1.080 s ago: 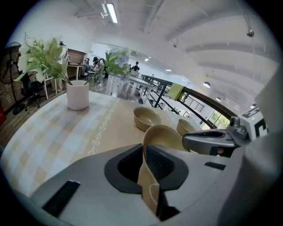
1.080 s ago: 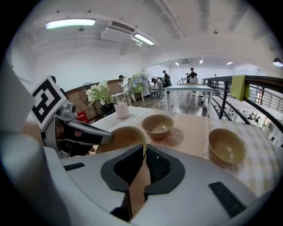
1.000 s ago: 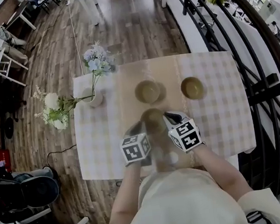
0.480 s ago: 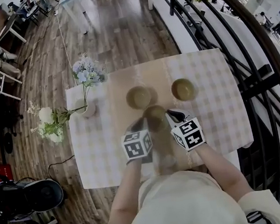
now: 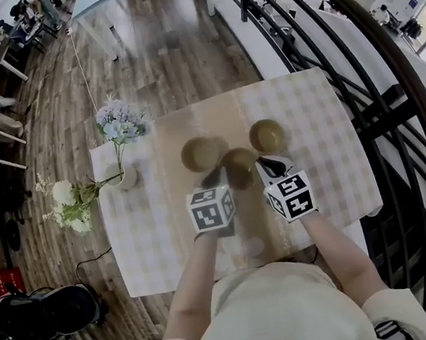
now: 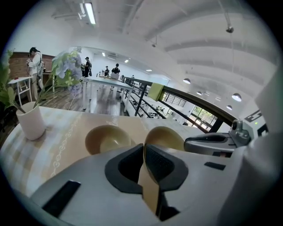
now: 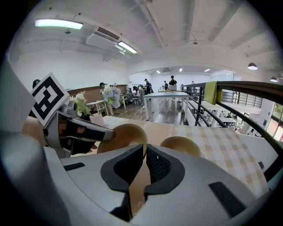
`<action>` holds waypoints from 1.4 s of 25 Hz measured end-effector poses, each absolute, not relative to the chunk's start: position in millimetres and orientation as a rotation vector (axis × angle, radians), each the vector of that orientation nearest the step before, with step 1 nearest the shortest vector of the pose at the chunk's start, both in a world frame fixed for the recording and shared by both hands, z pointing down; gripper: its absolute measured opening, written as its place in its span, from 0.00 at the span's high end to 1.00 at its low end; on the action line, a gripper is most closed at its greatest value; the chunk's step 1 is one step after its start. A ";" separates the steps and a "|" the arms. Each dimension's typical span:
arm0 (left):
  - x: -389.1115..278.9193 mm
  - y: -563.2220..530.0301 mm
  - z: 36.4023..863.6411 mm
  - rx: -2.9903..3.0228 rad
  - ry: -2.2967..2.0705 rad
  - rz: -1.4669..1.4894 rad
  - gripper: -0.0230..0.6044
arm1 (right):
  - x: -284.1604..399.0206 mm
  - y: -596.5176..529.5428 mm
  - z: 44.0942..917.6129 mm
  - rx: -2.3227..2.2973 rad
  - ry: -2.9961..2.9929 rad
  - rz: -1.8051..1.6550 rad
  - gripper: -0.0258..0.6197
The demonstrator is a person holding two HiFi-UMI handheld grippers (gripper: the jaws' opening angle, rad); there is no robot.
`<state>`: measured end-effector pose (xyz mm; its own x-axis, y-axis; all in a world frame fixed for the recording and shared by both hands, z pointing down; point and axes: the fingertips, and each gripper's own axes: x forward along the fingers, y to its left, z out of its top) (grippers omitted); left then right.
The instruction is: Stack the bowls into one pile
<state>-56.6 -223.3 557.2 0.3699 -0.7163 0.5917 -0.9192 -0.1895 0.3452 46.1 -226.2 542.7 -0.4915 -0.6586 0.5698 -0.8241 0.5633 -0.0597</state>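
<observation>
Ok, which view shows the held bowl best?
Head view: the whole held bowl shows, between left tool and right tool. Each gripper view shows only part of it past the clamped rim.

Olive-tan all three: left bowl (image 5: 199, 153), middle bowl (image 5: 238, 166), right bowl (image 5: 266, 135); tablecloth (image 5: 325, 144) checked beige and white; plain tan runner (image 5: 191, 118); white vase (image 5: 125, 176); lilac-blue flowers (image 5: 117, 122); brown plank floor (image 5: 152, 50)
</observation>
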 end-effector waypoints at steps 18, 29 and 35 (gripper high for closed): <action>8.0 -277.3 555.6 2.070 -1.300 0.438 0.93 | 109.0 -263.3 538.0 1.394 -2.192 0.438 0.93; 32.7 -302.0 566.1 2.082 -1.252 0.471 0.93 | 132.3 -282.8 540.2 1.461 -2.139 0.444 0.93; 42.8 -309.3 570.5 2.088 -1.227 0.493 0.93 | 141.9 -290.0 545.7 1.480 -2.105 0.444 0.93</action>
<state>42.8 -309.3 570.5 0.4893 -0.6244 0.6088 -0.8721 -0.3440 0.3481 141.9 -290.0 545.7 -0.2643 -0.7650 0.5873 -0.9371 0.3476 0.0310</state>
